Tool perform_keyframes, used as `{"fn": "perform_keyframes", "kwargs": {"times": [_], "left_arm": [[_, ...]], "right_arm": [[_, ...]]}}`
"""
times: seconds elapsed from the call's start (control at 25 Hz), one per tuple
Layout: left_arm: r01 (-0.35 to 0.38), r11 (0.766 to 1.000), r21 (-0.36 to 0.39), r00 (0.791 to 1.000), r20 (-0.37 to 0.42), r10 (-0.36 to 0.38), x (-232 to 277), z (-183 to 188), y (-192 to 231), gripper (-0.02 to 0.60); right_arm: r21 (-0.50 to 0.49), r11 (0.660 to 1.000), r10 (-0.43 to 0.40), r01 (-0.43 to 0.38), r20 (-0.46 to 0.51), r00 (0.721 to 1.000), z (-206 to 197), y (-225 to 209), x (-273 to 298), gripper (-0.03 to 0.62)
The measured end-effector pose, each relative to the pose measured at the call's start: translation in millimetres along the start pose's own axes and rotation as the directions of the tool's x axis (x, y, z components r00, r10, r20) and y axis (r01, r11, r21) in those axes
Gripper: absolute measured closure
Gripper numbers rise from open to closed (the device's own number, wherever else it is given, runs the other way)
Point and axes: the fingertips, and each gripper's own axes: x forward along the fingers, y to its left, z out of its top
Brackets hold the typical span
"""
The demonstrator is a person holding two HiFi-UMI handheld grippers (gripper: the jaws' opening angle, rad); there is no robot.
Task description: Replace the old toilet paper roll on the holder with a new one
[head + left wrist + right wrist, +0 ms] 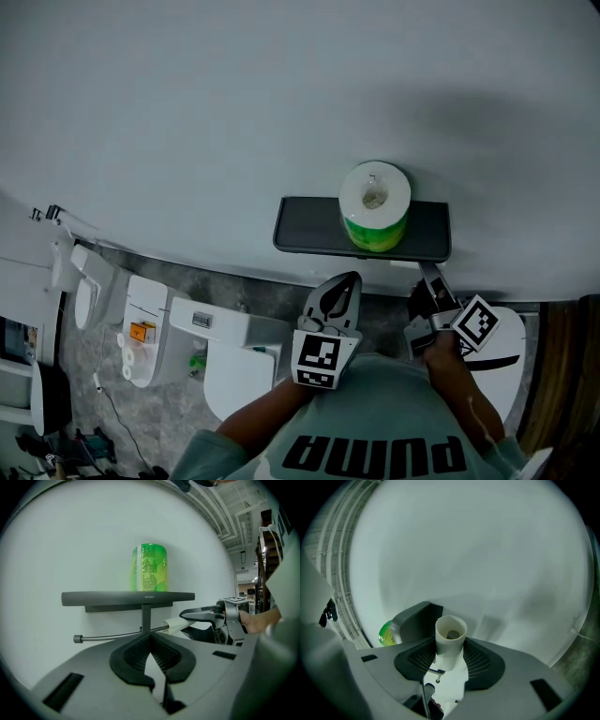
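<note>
empty cardboard tube (449, 654) pinched in right gripper (450, 641), left gripper (150, 641) pressed together

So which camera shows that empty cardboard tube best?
The right gripper view: the tube sits clamped between the jaws, open end toward the camera. The left gripper view shows it sideways, partly hidden; the head view doesn't clearly show it.

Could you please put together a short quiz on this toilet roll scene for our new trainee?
1. True or false: the green-wrapped new toilet paper roll stands upright on the dark grey wall shelf.
2. What does the right tool grip? A) a sponge B) a white cardboard tube C) nothing
3. Which tool holds nothing?
Key: 1 true; 2 B; 3 the left tool.
</note>
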Motion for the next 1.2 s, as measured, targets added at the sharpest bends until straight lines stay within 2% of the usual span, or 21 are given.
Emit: {"fn": "perform_keyframes", "kwargs": {"times": [0.56,0.76,1.0,1.2], "left_arm": [[-0.002,0.999,-0.041,1.0,0.005,0.002,6.9,-1.4,-26.4,0.577],[0.033,0.998,-0.05,0.999,0.005,-0.033,15.4,-0.3,-41.4,0.577],[0.082,0.995,-0.054,0.997,-0.003,-0.082,24.0,-1.5,-47.9,0.577],[0.122,0.991,-0.052,0.992,-0.014,-0.123,24.7,-3.8,-50.0,0.577]], "right_arm": [[-0.031,0.999,-0.043,0.045,0.052,0.998,45.7,-13.1,-27.1,0.405],[-0.064,0.996,-0.053,0.057,0.051,0.997,55.4,-11.7,-38.5,0.407],[-0.053,0.995,-0.079,0.084,0.098,0.992,59.3,-16.2,-51.2,0.407],[-0.103,0.988,-0.101,0.114,0.128,0.987,59.0,-8.2,-63.0,0.407]]}}
